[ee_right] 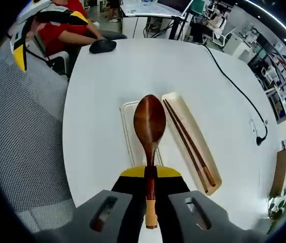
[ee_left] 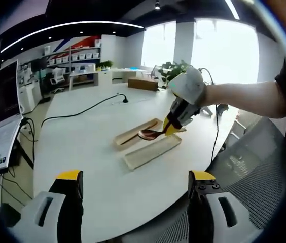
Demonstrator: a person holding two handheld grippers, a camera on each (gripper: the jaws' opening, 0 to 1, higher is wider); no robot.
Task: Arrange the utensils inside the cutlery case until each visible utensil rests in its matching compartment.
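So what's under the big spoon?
The spoon, gripped by the right gripper, hangs above the paler tray next to the one with chopsticks. The tray edges that show look bare; the part under the spoon is hidden.

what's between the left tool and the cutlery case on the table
Only bare white table lies between the open left tool and the cutlery case, as the left gripper view shows.
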